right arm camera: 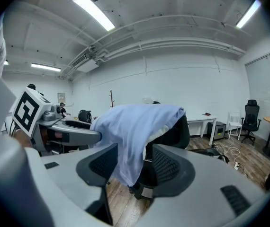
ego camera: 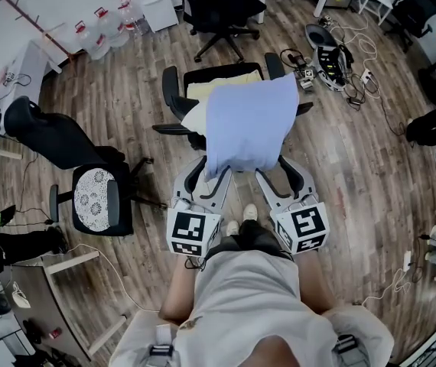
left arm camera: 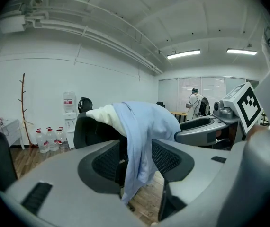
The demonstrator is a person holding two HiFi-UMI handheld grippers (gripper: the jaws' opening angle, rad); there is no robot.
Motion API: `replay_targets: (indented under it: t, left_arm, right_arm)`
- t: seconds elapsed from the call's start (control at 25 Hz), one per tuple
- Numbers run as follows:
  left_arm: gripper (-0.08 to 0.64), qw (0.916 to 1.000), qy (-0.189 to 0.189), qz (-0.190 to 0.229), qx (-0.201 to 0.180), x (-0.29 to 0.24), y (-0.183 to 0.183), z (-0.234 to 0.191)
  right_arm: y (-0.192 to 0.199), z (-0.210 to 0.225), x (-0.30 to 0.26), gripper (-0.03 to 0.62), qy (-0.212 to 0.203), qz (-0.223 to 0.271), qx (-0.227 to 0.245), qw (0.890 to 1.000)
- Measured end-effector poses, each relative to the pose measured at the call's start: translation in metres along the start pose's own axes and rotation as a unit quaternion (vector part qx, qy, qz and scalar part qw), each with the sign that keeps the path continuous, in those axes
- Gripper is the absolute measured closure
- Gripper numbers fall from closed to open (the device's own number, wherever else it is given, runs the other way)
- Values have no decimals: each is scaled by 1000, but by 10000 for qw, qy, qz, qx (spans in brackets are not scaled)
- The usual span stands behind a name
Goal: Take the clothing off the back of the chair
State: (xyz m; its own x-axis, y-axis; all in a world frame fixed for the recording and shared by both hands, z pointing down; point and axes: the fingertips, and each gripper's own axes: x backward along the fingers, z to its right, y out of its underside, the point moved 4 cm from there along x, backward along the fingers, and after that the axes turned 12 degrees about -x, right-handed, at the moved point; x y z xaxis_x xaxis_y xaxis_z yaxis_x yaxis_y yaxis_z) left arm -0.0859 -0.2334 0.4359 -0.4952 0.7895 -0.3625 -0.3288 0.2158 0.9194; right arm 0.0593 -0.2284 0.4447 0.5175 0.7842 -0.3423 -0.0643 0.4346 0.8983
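A light-blue garment [ego camera: 248, 125] hangs over the back of a black office chair [ego camera: 174, 82], with a cream garment [ego camera: 203, 98] under it. My left gripper [ego camera: 206, 173] and right gripper [ego camera: 274, 173] sit at the blue garment's lower hem, one at each side. In the left gripper view the blue garment [left arm camera: 142, 136] hangs down between the wide jaws of the left gripper [left arm camera: 137, 164], and the pads do not press on it. In the right gripper view the right gripper [right arm camera: 134, 167] stands open too, with a fold of the garment [right arm camera: 130, 141] between its jaws.
A second black chair with a patterned seat cushion [ego camera: 95, 193] stands to the left. Another office chair [ego camera: 222, 10] is behind, with water bottles [ego camera: 99, 29] at the wall. Cables and equipment [ego camera: 329, 52] lie on the wooden floor at the right. The person's feet [ego camera: 241, 216] are just behind the chair.
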Motion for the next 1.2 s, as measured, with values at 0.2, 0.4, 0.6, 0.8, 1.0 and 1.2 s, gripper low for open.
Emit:
replay_targets:
  t: [0.2, 0.4, 0.6, 0.8, 1.0, 1.2]
  left_arm:
    - [350, 10000, -18, -34, 9, -4, 2, -2]
    - [351, 10000, 4, -4, 14, -7, 3, -2]
    - [389, 10000, -2, 23, 45, -9, 2, -4]
    - [444, 10000, 77, 42, 32, -10, 1, 0]
    - [484, 9998, 159, 113, 63, -9, 0, 2]
    - [506, 9995, 215, 208, 55, -7, -1, 3]
  right_arm:
    - [1, 2, -5, 367, 2, -43, -8, 10000]
    - [2, 2, -10, 369, -23, -70, -11, 10000]
    - [1, 4, -12, 408, -6, -76, -21, 10000]
    - [1, 2, -13, 451, -48, -93, -10, 9999]
    - [0, -4, -13, 522, -105, -46, 55, 9999]
    - [-3, -6, -12, 546, -102, -12, 132, 9999]
